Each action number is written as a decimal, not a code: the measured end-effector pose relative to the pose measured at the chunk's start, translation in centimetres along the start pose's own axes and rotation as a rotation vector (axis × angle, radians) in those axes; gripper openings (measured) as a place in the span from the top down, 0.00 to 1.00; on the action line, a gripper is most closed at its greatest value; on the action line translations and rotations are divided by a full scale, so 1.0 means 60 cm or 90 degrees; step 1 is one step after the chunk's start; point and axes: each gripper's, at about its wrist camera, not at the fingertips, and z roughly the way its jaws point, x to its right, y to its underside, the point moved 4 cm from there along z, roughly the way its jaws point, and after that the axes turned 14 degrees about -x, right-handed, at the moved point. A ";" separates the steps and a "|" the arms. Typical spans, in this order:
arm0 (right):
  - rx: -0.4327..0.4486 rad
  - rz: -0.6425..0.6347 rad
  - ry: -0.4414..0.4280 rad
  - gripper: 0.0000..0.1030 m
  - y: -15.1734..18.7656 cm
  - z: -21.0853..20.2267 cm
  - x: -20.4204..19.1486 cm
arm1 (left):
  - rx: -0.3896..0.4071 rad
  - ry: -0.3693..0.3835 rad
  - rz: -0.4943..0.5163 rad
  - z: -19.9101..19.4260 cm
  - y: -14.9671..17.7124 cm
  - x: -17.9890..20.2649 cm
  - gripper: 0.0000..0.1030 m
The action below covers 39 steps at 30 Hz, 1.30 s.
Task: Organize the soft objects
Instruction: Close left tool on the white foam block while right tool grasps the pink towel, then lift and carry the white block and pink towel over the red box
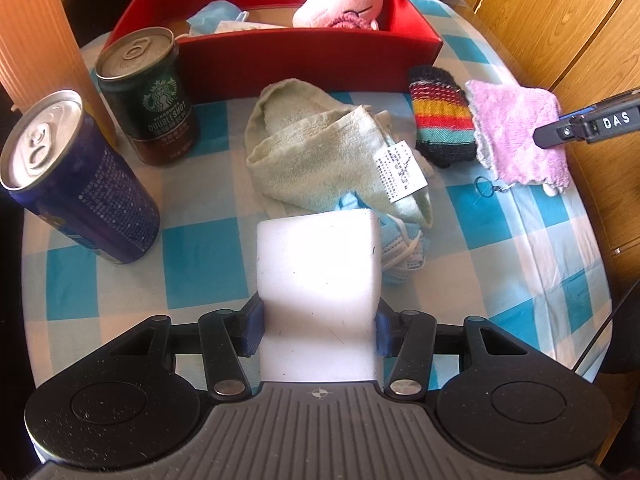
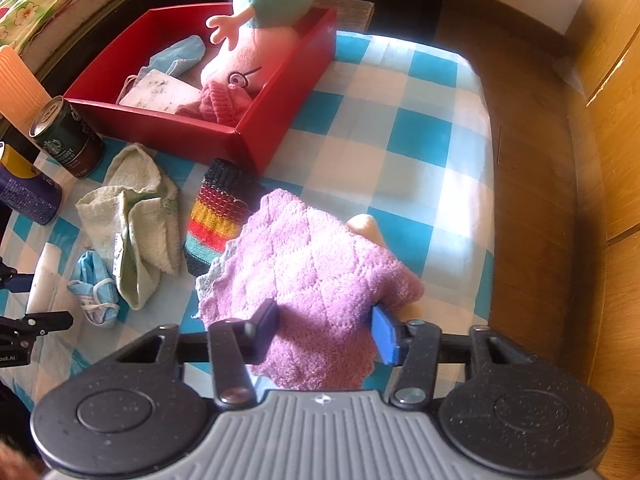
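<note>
A: What is held by the left gripper (image 1: 318,326)?

B: A white sponge (image 1: 318,280) is clamped between its pads, above the checked cloth (image 1: 200,248), near a mask (image 1: 400,256) and green towel (image 1: 316,148).

A: And the right gripper (image 2: 324,330)?

B: Its fingers are set partly open around a pink cloth (image 2: 316,280); a firm grip cannot be told. A striped pouch (image 2: 218,216) lies just beside it, and a plush (image 2: 256,40) sits in the red box (image 2: 276,120).
</note>
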 end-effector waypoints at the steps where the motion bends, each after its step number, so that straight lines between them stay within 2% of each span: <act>1: 0.003 0.013 -0.005 0.74 -0.002 -0.002 0.003 | 0.002 0.003 0.001 -0.001 0.000 0.002 0.48; 3: 0.002 0.025 -0.007 0.72 -0.007 -0.002 0.006 | 0.004 0.007 0.001 -0.003 0.000 0.005 0.48; 7: -0.001 0.022 0.025 0.58 -0.019 0.013 0.001 | 0.001 0.009 0.004 0.000 -0.001 0.009 0.47; 8: 0.001 0.018 0.032 0.58 -0.020 0.017 -0.001 | 0.000 0.009 0.004 0.000 -0.002 0.010 0.47; 9: 0.007 0.016 0.031 0.58 -0.019 0.019 -0.003 | 0.000 0.010 0.006 0.000 -0.001 0.012 0.47; 10: 0.011 0.013 0.022 0.69 -0.018 0.018 -0.006 | 0.000 0.012 0.008 0.000 -0.002 0.013 0.46; 12: 0.018 0.006 0.020 0.76 -0.014 0.011 -0.009 | 0.001 0.010 0.010 0.000 -0.003 0.012 0.46; 14: 0.025 -0.003 0.017 0.89 -0.010 -0.002 -0.012 | 0.002 0.012 0.009 -0.001 -0.004 0.012 0.46; 18: 0.035 -0.022 0.001 1.00 0.000 -0.032 -0.021 | 0.007 0.014 0.009 -0.005 -0.004 0.014 0.45; 31: 0.101 -0.056 -0.047 1.00 0.008 -0.126 -0.060 | 0.040 0.038 0.005 -0.034 -0.006 0.020 0.47; 39: 0.132 -0.077 -0.062 1.00 0.002 -0.161 -0.089 | 0.080 0.009 -0.006 -0.065 -0.017 0.022 0.52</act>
